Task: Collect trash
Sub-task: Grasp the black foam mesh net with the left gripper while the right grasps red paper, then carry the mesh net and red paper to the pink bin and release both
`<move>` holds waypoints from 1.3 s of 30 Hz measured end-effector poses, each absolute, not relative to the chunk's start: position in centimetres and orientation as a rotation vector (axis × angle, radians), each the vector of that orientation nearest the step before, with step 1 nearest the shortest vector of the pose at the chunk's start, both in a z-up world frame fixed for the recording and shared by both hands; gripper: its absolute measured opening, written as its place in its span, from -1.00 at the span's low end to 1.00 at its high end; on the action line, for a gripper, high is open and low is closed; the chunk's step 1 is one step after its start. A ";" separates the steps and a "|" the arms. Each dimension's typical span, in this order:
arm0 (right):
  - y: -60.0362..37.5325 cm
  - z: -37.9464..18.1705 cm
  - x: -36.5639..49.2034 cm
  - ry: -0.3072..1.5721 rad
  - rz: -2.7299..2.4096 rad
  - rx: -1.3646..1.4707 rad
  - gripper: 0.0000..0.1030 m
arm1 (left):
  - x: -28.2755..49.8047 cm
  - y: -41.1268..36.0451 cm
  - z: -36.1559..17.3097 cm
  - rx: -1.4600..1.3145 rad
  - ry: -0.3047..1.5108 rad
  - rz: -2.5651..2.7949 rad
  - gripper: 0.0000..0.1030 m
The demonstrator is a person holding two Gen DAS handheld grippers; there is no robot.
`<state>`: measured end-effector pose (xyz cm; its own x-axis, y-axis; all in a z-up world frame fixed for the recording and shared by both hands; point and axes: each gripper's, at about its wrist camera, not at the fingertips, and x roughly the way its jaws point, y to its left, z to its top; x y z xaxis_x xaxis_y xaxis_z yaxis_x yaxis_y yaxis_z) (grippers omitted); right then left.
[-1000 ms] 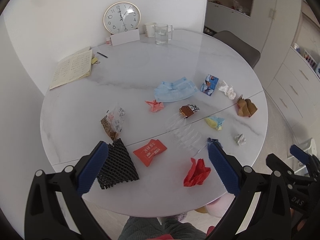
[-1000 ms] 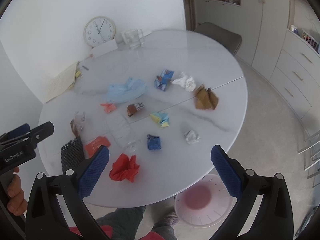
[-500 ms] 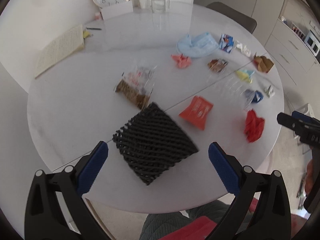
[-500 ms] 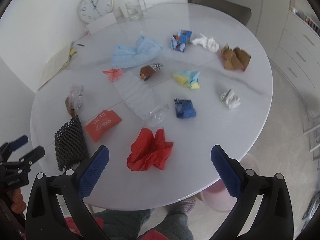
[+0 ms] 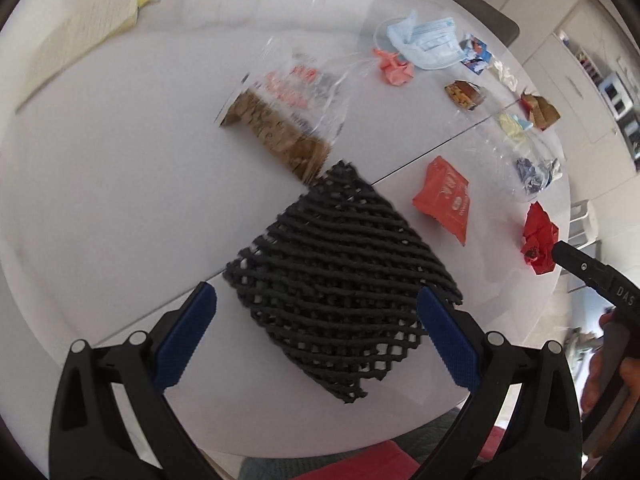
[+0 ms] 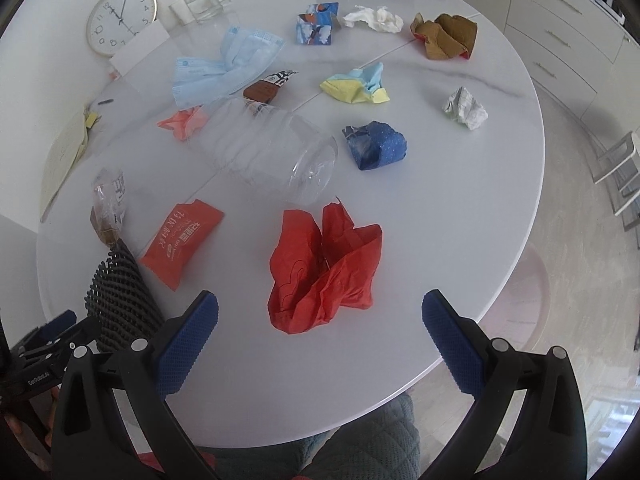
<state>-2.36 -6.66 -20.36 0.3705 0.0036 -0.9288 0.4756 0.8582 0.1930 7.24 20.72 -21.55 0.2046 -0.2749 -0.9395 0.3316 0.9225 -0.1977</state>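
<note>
Trash is scattered over a round white table [image 6: 460, 208]. A black foam net [image 5: 340, 280] lies near the front edge; my left gripper [image 5: 316, 322] is open just above it, fingers on either side, empty. A crumpled red paper [image 6: 324, 264] lies in front of my right gripper [image 6: 320, 326], which is open and empty above the table. Further in lie an orange packet [image 6: 182, 242], a clear plastic bottle [image 6: 272, 152] on its side, a blue paper wad [image 6: 376, 144], a blue face mask [image 6: 224, 68] and a clear snack bag [image 5: 288, 108].
More wads lie further back: yellow-blue [image 6: 356, 88], brown [image 6: 446, 36], white tissue [image 6: 374, 18], grey-white [image 6: 466, 108], pink [image 6: 182, 122]. A clock [image 6: 120, 18], glasses [image 6: 202, 0] and a notebook [image 6: 64, 152] stand at the far side. A pink bin [image 6: 524, 300] sits on the floor beyond the table's right edge.
Both grippers have moved down and closer to the table. The left one has closed in on the black net, the right one on the red paper. Both stay open.
</note>
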 end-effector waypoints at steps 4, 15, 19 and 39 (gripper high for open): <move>-7.0 -21.0 -2.0 1.176 -0.342 0.502 0.96 | 7.6 20.9 -22.9 -0.039 1.368 -0.454 0.82; -8.1 -21.6 -2.2 1.198 -0.386 0.544 0.96 | 8.7 19.6 -23.8 -0.037 1.381 -0.359 -0.04; -8.4 -22.0 -2.2 1.204 -0.390 0.569 0.96 | 9.1 19.9 -23.8 -0.034 1.381 -0.370 -0.61; -8.0 -23.0 -1.7 1.208 -0.367 0.582 -0.18 | 5.9 18.6 -14.8 0.187 1.067 -0.507 -0.77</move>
<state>-1.65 -8.00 -23.05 0.3236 0.0386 -0.9454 0.5584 0.7989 0.2237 5.87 18.55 -14.82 0.3813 -0.3063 -0.8723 0.4833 0.8704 -0.0943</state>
